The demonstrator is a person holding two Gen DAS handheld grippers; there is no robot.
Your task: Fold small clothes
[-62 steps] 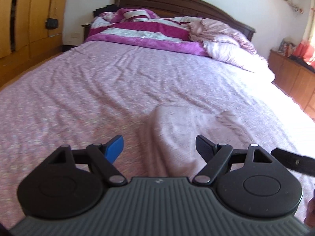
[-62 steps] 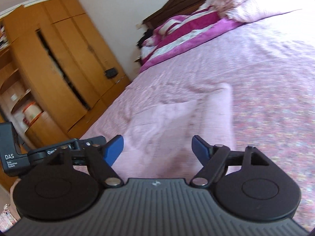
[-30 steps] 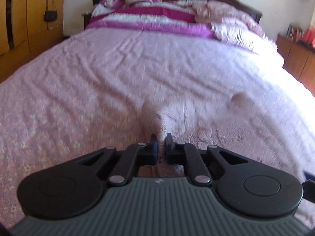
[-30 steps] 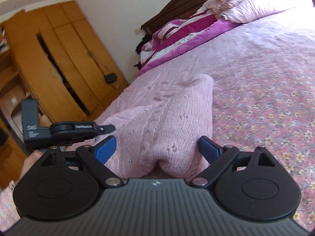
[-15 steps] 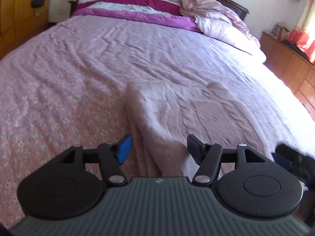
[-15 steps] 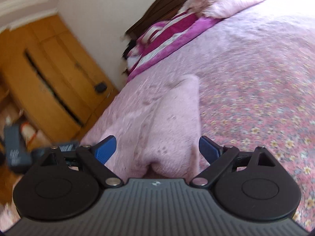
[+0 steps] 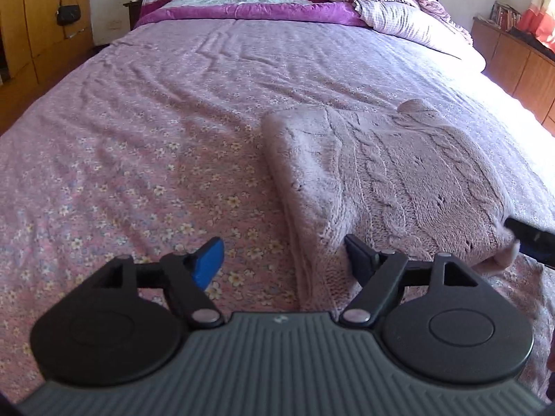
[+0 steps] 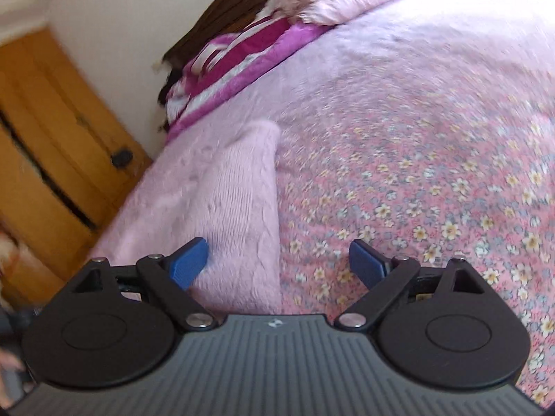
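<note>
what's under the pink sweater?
The sweater lies folded on the floral bedsheet, which shows all around it. A lower knit layer peeks out at the near edge. Anything else beneath is covered.

The left claw (image 7: 282, 254) had just been opening, nothing pinched between its pads; the right claw (image 8: 277, 260) stood spread wide, angled downward.

Home bedroom — made bed (image 7: 215, 79), striped quilt (image 7: 242, 3), wooden wardrobe (image 8: 52, 145).

Sunlit bed (image 7: 173, 111), wooden wardrobe (image 8: 45, 145), perhaps a dark headboard (image 8: 225, 3).
</note>
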